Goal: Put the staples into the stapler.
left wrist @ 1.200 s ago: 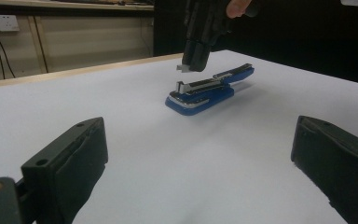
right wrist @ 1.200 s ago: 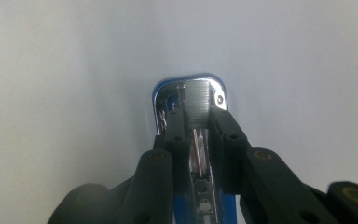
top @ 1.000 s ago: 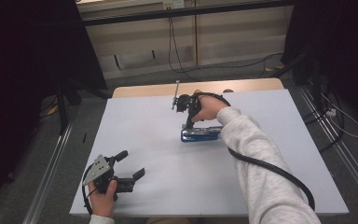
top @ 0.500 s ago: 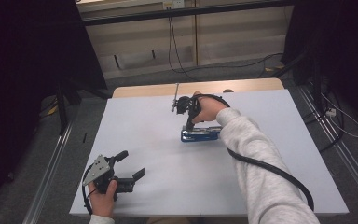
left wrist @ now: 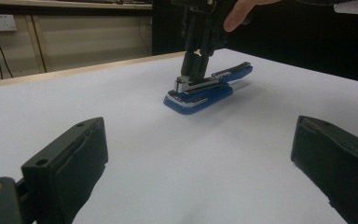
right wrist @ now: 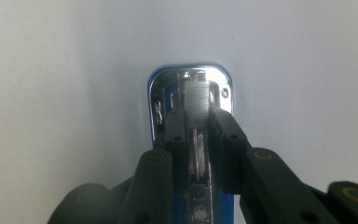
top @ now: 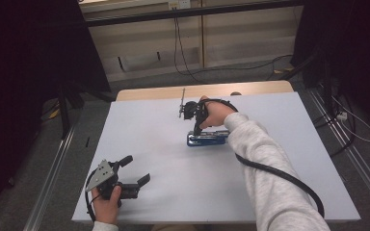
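Blue stapler [top: 207,138] is pinched at its metal top by right gripper [right wrist: 196,135], jaws nearly together; left gripper [top: 134,176] is held wide apart, empty.

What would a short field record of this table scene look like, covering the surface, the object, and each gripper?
surface: white table top, wooden edge at the far side
object: blue stapler with metal top, lying near mid-table
right gripper: pointing down, jaws closed on the stapler's metal magazine, near its front end
left gripper: held at the near left corner, jaws wide apart, holding nothing, aimed toward the stapler
cable: black, trailing along the right sleeve
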### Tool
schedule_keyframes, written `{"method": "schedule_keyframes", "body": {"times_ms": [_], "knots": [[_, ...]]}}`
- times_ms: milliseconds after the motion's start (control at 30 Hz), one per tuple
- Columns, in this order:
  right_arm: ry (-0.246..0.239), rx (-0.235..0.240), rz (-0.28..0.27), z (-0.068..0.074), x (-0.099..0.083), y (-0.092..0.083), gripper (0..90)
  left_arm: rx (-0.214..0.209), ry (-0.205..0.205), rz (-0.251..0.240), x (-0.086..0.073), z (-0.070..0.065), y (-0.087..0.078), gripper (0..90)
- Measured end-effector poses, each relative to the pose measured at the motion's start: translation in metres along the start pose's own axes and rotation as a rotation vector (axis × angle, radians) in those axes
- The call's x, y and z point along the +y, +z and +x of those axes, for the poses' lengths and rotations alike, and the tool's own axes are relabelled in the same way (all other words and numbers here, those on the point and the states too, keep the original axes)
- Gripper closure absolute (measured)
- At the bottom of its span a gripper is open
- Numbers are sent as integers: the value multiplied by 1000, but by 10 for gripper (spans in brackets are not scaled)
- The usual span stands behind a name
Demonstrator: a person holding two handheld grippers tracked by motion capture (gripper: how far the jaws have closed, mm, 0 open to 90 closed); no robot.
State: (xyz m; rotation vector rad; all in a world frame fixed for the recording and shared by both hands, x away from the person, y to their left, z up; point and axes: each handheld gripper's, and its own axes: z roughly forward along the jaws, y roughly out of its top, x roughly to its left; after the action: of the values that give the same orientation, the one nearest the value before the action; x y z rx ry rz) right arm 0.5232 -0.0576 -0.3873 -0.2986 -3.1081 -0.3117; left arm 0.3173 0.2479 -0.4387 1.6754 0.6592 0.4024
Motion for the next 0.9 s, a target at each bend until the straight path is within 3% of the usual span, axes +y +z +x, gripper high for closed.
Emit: {"method": "schedule_keyframes", "body": {"times_ms": [900], "knots": [[-22, 1, 4, 1, 2, -1, 783, 4, -5, 8, 0, 0, 1, 39]]}}
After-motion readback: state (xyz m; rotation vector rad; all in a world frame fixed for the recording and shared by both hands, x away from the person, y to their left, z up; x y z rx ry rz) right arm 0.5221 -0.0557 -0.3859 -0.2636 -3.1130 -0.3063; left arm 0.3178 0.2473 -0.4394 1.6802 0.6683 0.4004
